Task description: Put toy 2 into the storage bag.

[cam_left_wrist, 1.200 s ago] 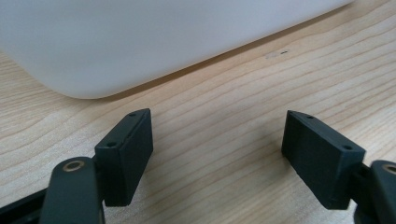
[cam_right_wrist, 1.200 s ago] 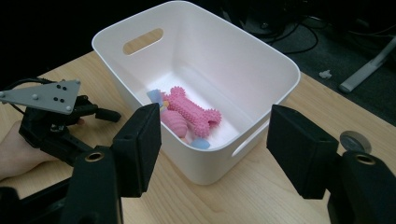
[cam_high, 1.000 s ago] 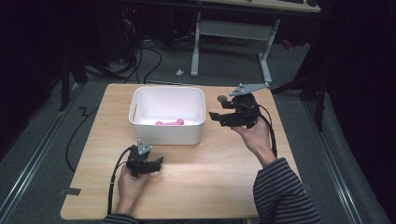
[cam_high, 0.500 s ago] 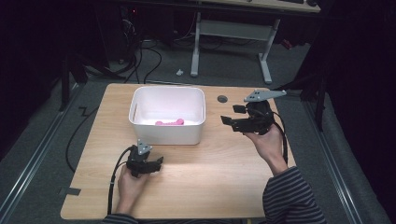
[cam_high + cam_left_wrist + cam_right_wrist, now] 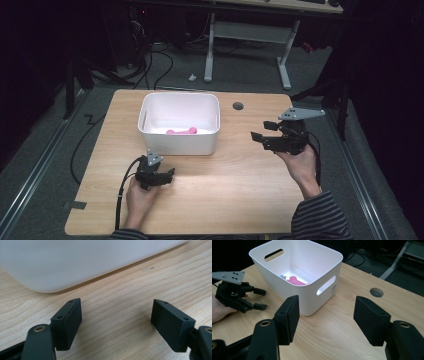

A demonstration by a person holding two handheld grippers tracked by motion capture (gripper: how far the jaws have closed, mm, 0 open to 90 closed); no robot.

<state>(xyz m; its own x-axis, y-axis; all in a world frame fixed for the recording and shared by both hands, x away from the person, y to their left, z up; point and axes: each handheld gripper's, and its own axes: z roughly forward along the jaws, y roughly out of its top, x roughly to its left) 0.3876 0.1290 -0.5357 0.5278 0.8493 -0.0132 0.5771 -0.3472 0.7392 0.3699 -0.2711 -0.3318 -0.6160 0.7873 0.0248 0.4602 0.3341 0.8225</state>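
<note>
Jaws of the left gripper [image 5: 167,175] stand apart, empty, just before the white bin [image 5: 207,145], whose wall half hides the pink toy [image 5: 181,131]. Right gripper [image 5: 260,131] hovers beside it, jaws visibly apart, holding nothing.

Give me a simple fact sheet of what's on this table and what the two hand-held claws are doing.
Surface: wooden table with a round hole near its far edge
Container: white bin with handle slots, standing upright
Contents: a pink thing on the bin's floor; its kind is too small to tell
Left gripper: low on the table just in front of the bin, jaws apart, nothing between them
Right gripper: held above the table to the right of the bin, pointing at it, jaws apart and empty
</note>
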